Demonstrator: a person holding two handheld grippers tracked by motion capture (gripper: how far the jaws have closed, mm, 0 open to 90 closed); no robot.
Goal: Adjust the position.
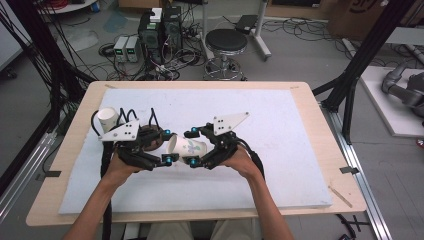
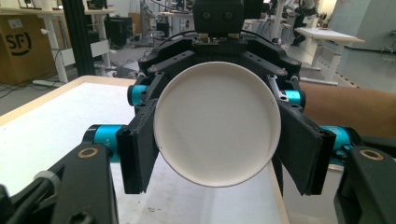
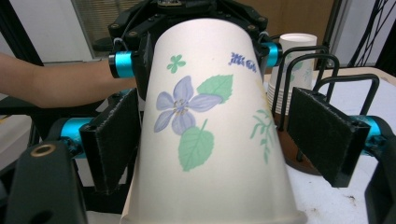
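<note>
A person stands at a pale wooden bench (image 1: pixel 70 150) covered by a white foam mat (image 1: pixel 280 130). In the centre of the high view, two black hand-held grippers meet around one paper cup (image 1: pixel 186 147), lying sideways in the air between them. The cup is smooth white card, tapered, printed with a violet flower and green leaves.

The left gripper (image 1: pixel 166 146) has its jaws clamped on the cup's narrow base end. The right gripper (image 1: pixel 191 147) straddles the wider rim end, its jaws apart, the fuzzy black pads (image 3: pixel 114 135) not visibly pressing on the cup wall.

This looks like a hand-over. Next, the right jaws would need to close gently, since thin card crushes easily.

At the left of the high view, more cups (image 1: pixel 107 118) sit stacked in a black wire holder (image 1: pixel 131 116).
</note>
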